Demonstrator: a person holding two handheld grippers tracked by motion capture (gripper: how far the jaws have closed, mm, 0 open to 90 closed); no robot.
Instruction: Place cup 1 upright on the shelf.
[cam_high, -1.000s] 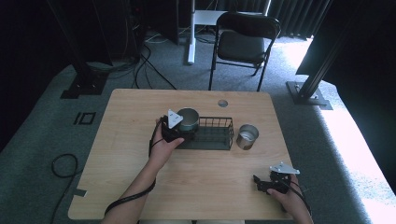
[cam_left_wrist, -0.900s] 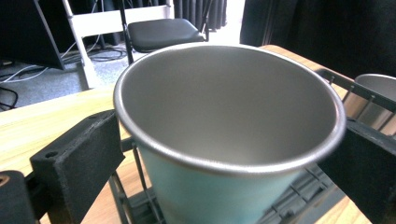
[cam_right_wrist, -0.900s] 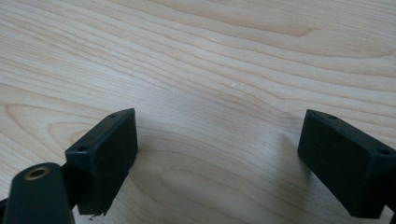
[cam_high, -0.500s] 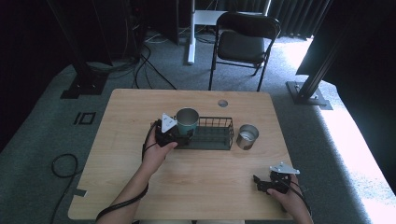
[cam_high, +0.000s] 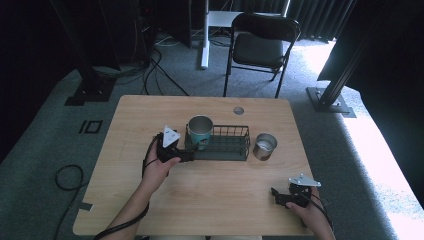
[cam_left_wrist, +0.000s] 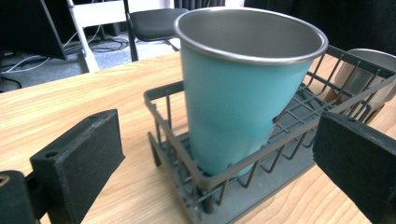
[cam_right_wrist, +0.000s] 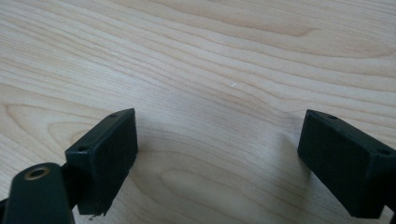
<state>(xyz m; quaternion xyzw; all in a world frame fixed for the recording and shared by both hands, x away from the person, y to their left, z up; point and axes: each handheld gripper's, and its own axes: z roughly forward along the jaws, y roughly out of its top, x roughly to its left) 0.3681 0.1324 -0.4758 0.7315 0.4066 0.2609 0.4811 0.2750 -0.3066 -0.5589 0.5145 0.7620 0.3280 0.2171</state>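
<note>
Teal cup (cam_left_wrist: 238, 93) is seen tilted in the wire basket (cam_high: 227, 149), the left gripper (cam_high: 189, 156) spread empty beside it; a nudge could topple it. Right gripper (cam_high: 276, 194) lies open near the table's front edge.

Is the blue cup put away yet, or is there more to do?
Looks done: the blue cup stands in the left end of the wire basket, leaning a bit. In hand: nothing; the left tool sits open beside the basket with the cup between its jaws, untouched. The right tool rests open near the table edge. Possibly left: the silver cup stands outside the basket.
</note>
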